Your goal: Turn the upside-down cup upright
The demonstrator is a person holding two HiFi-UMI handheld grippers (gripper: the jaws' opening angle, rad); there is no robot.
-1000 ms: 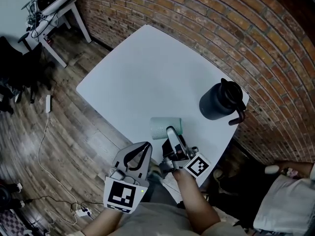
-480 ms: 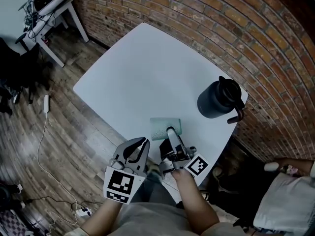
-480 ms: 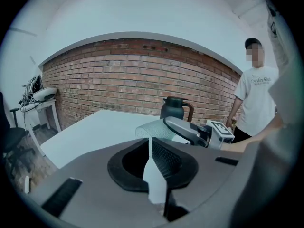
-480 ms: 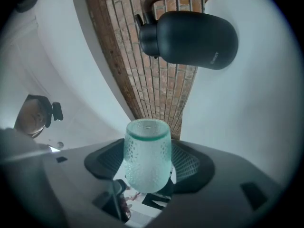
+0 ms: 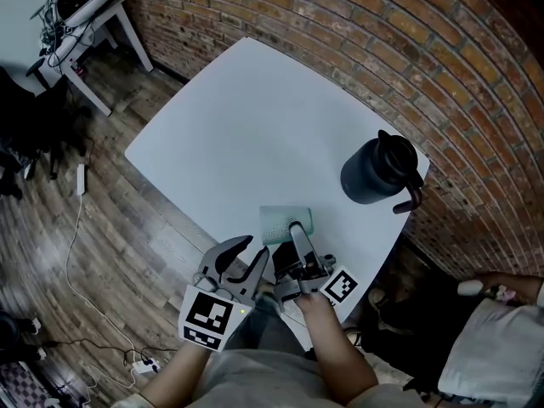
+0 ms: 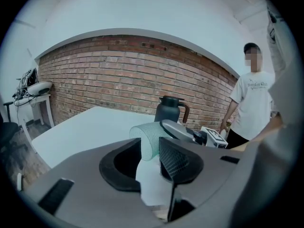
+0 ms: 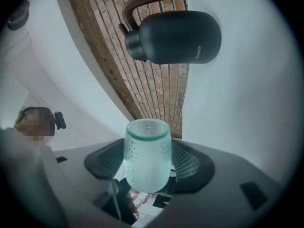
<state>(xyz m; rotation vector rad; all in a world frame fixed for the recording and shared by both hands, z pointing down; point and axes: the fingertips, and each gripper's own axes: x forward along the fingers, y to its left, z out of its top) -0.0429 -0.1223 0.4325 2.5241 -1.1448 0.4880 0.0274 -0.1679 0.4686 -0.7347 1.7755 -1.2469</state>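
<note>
Change since a second ago: the left gripper [image 5: 253, 251] had its jaws together and now has them apart, and they are opening at this moment. The cup has stayed in the other gripper.
Left gripper, state: the jaws stand wide, with nothing pressed between the pads.
Right gripper [image 5: 295, 230], state: clamped on the cup [image 5: 274, 223]. In its own view I see a ribbed pad [image 7: 187, 163] bearing on each flank of the glass.
Cup, place: it is on my side of the jug [image 5: 378, 172] and well apart from it, over the near part of the table [image 5: 246, 126]. I cannot tell whether it touches the tabletop.
Cup, long axis: it runs along the right gripper's jaws, away from that camera and close to level. I judge the cup to be part-way round, neither inverted nor upright. I read the far end, with its green ring, as the closed base, though not with certainty.
Cup from the left gripper: it lies straight ahead, showing in the gap just beyond the fingertips.
Order outward from the jug: the cup comes first, with the right gripper on it. The left gripper is beyond that, farthest from the jug.
Nearer hand: the right holds the cup and the left waits just beside it.
Coming move (my judgement): the left jaws must meet the cup across its long axis, on a flank the right pads leave free. That would allow a regrip to finish the turn.
</note>
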